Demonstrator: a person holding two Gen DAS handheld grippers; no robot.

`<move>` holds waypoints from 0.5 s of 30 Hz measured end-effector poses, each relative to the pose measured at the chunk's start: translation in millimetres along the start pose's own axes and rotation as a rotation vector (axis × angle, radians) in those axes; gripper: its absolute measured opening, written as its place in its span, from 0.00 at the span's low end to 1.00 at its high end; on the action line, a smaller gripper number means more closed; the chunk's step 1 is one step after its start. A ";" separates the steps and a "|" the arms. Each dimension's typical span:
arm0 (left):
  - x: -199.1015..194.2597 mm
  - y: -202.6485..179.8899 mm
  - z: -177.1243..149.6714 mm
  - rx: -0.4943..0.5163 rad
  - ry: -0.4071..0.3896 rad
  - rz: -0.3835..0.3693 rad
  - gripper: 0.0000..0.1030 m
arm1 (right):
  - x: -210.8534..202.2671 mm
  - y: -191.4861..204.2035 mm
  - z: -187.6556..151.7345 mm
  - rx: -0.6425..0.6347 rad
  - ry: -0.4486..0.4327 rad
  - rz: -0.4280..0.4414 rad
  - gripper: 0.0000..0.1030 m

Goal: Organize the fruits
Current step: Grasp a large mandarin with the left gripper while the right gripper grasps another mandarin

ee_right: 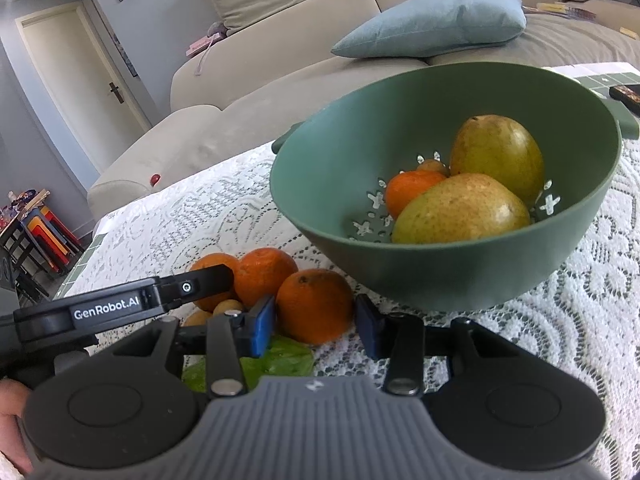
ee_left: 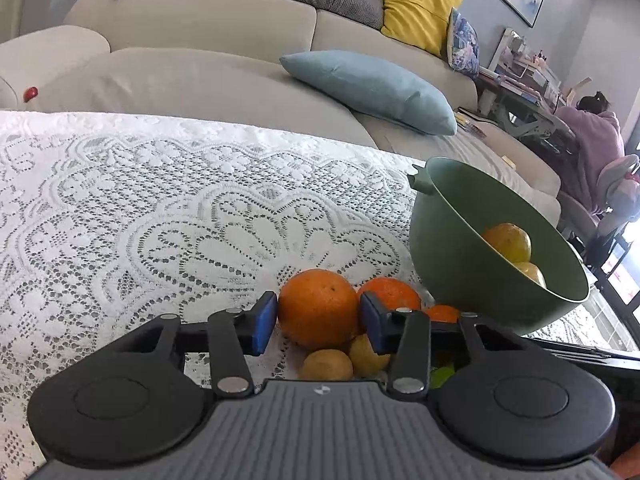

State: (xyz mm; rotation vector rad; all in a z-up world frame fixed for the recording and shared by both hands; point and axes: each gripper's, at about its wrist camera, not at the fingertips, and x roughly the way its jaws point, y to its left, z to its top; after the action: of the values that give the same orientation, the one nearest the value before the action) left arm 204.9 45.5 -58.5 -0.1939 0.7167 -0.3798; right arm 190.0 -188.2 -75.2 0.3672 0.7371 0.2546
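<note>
My left gripper (ee_left: 318, 322) closes around the round, firm, dimpled orange (ee_left: 318, 308) at lower centre; grip its widest middle. My right gripper (ee_right: 315, 326) brackets another orange (ee_right: 315, 305), contact unclear.

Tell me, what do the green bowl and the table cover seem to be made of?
Green bowl: probably matte plastic, with an even dull surface and star-shaped drain holes cut in its bottom. Table cover: white lace fabric, an openwork floral pattern with a darker surface showing through.
</note>
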 end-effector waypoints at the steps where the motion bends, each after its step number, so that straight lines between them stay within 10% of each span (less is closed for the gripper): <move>1: -1.0 -0.3 -0.3 -0.001 -0.003 0.004 0.50 | -0.5 1.3 -0.5 -0.012 -0.003 -0.003 0.40; 15: -27.0 -6.6 1.9 0.002 -0.081 0.061 0.49 | -8.0 15.4 -3.4 -0.116 -0.050 -0.019 0.39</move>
State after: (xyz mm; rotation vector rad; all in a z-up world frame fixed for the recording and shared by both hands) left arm 185.8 50.4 -38.9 -0.1836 0.6407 -0.3126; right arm 180.4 -176.2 -66.4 0.2560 0.6728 0.2677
